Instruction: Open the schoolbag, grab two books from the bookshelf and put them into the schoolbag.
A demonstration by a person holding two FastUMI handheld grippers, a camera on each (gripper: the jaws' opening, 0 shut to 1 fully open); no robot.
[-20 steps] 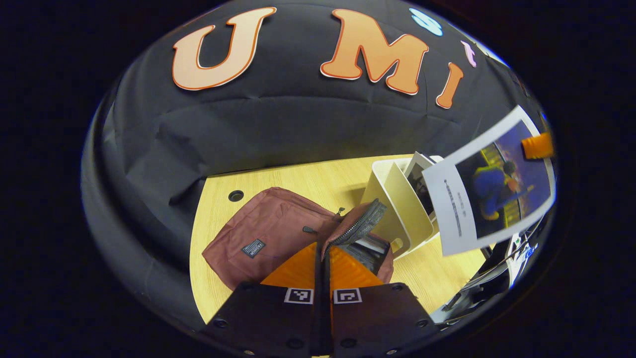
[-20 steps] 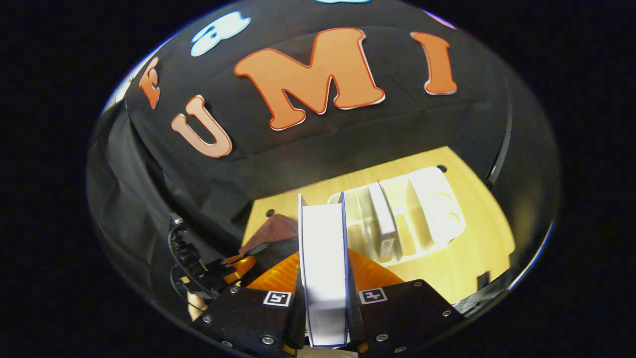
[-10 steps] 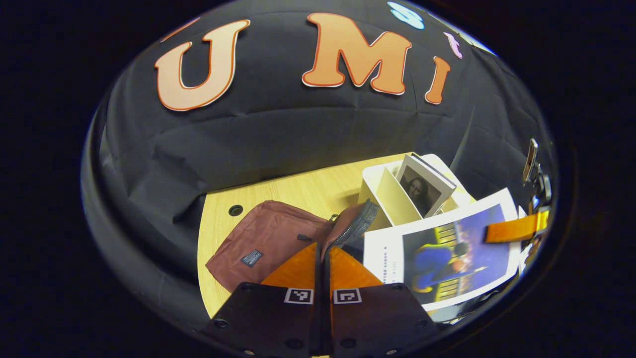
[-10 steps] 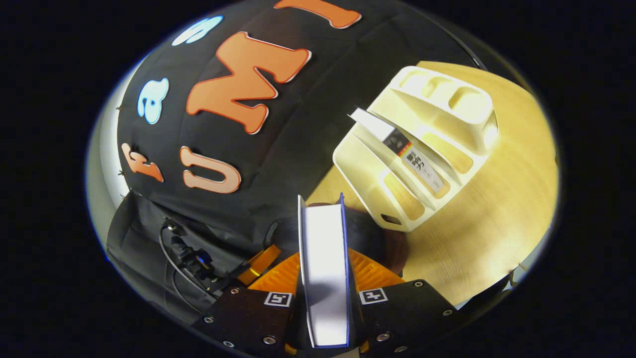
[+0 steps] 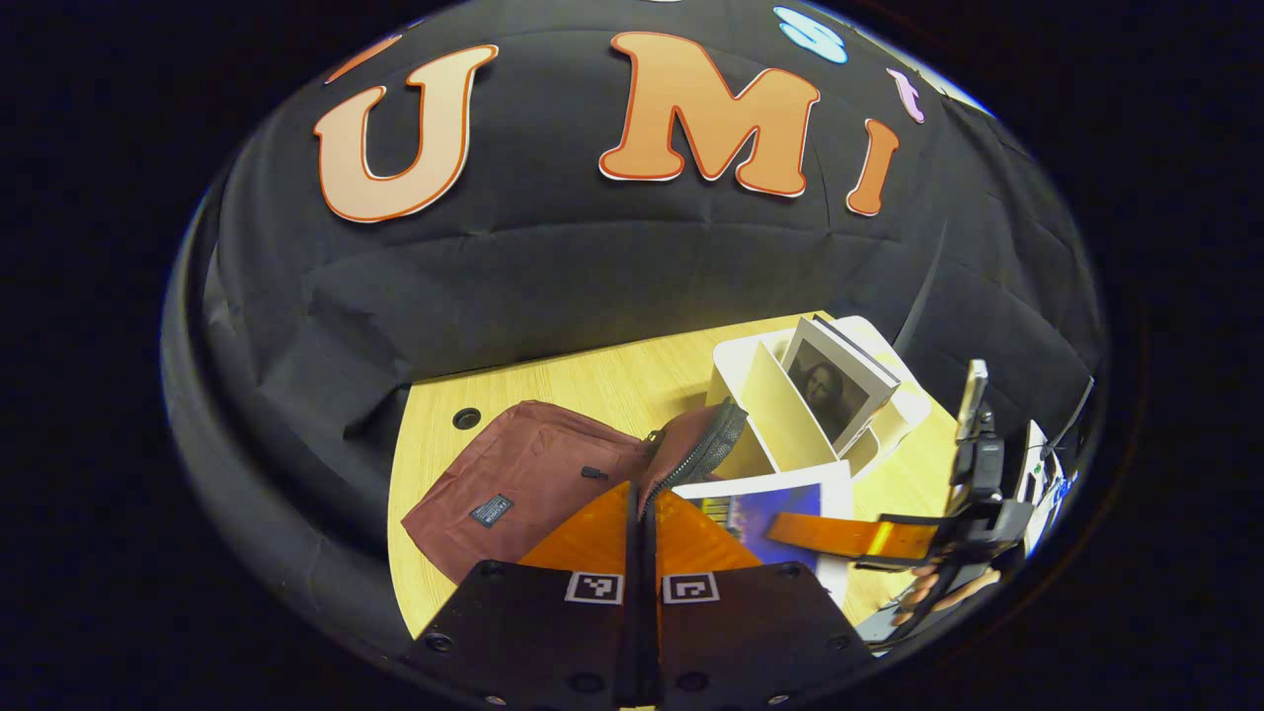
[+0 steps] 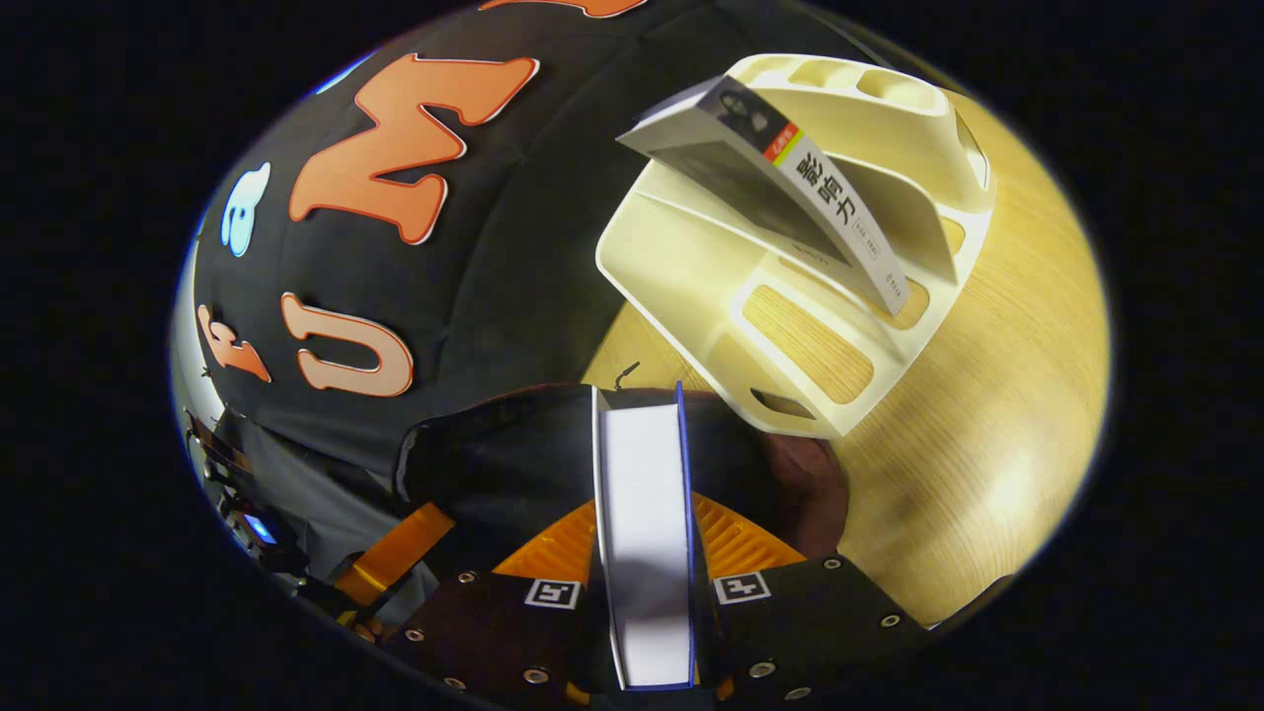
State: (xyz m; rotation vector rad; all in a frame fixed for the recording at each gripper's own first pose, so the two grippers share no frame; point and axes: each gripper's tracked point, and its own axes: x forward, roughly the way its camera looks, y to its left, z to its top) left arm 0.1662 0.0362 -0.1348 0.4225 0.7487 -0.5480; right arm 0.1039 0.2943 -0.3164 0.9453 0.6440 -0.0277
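The maroon schoolbag [image 5: 523,479] lies on the wooden table [image 5: 592,380]. My left gripper [image 5: 642,492] is shut on the edge of its zipped flap [image 5: 703,446] and holds the mouth open. My right gripper [image 6: 644,509] is shut on a white-edged, blue-covered book [image 6: 640,553] and holds it edge-up over the bag's dark opening [image 6: 504,474]. In the left gripper view that book [image 5: 765,509] lies at the bag's mouth, with the right gripper [image 5: 849,536] on its near edge. A second book [image 6: 790,183] leans in the cream bookshelf [image 6: 780,341].
The bookshelf [image 5: 780,420] stands just right of the bag, its portrait-cover book [image 5: 834,380] leaning in a slot. A hand [image 5: 938,588] holds the right gripper at the lower right. Bare table [image 6: 987,425] lies beside the shelf.
The right gripper has swung the blue-covered book down from high on the right to the bag's mouth. The left gripper has kept its hold on the flap.
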